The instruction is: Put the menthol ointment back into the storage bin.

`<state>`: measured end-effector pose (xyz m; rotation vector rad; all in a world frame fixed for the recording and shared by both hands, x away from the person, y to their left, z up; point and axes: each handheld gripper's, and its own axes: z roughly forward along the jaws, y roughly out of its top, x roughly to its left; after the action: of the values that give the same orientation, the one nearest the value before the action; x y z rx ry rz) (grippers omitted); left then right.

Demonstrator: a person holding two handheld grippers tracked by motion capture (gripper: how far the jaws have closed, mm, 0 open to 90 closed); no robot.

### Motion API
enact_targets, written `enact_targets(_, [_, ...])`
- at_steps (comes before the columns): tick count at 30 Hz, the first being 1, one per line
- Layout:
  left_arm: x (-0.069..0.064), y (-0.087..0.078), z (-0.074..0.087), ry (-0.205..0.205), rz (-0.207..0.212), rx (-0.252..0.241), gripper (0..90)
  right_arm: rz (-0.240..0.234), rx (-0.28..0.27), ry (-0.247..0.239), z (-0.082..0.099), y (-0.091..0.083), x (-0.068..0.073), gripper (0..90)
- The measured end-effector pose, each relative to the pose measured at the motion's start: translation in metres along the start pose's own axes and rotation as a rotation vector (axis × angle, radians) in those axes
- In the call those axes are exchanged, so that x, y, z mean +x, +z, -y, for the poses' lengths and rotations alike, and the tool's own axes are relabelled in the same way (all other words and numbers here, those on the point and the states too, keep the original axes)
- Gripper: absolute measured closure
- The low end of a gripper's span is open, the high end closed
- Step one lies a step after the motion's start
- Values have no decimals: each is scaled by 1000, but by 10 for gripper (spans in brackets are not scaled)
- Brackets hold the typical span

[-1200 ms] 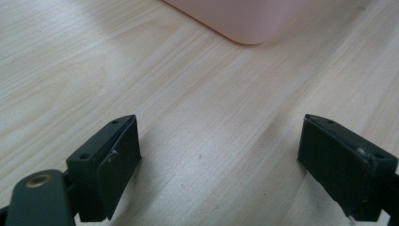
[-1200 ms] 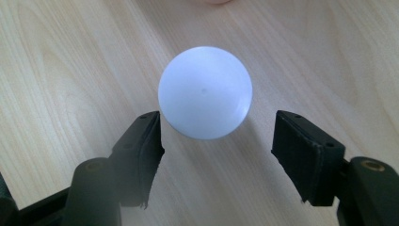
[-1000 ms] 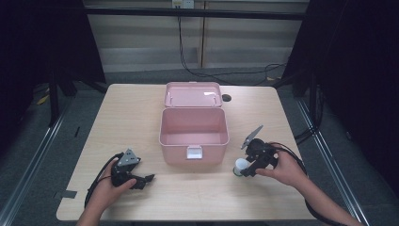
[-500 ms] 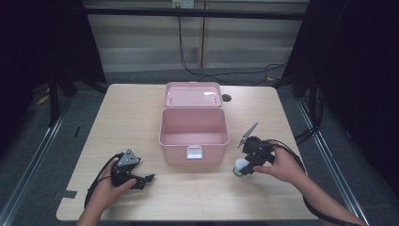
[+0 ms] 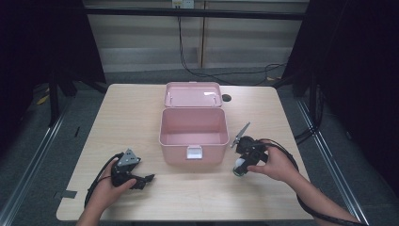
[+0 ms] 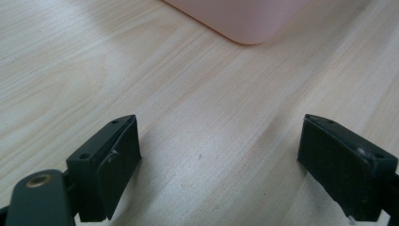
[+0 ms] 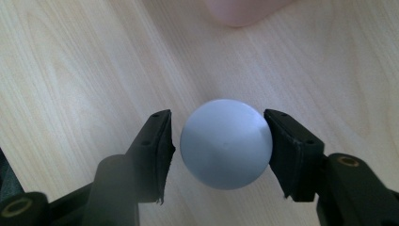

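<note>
A pale blue-grey ball [image 7: 226, 143] rests on the wooden table [image 5: 141, 117], just right of the open pink box [image 5: 162, 134]. My right gripper [image 7: 219, 121] points down with its jaws on either side of the ball. One pad touches it and a thin gap shows at the other, so the gripper is open. In the high view the ball [image 5: 239, 166] sits under the right gripper [image 5: 243, 161]. My left gripper [image 5: 147, 179] lies low at the front left of the table. It is open [image 6: 219, 136] with bare wood between its jaws.
The box's lid [image 5: 193, 94] is tipped back and its inside looks bare. A white latch [image 5: 194, 152] is on its front wall. A box corner [image 6: 244, 19] lies ahead of the left gripper. Cables trail from both grippers, and a dark hole [image 5: 227, 98] marks the far tabletop.
The right gripper has shifted a little to the left and settled lower around the ball. The left gripper has stayed put.
</note>
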<state>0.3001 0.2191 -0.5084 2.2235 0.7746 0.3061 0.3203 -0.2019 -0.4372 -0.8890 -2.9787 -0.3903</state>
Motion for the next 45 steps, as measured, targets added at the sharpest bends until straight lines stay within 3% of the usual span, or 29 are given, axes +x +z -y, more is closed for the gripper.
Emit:
enact_targets(5, [0,0,0,0,0,0,129,-11,14,21,0,-2,-1,505])
enact_targets(9, [0,0,0,0,0,0,129,-15,5,5,-1,-4,-1,507])
enact_targets(25, [0,0,0,0,0,0,129,-32,30,13,-11,-34,0,509])
enact_targets(36, [0,0,0,4,-2,1,129,-37,73,6,-22,-61,0,509])
enact_targets(45, [0,0,0,1,-2,-3,129,-38,77,-5,-41,-87,3,509])
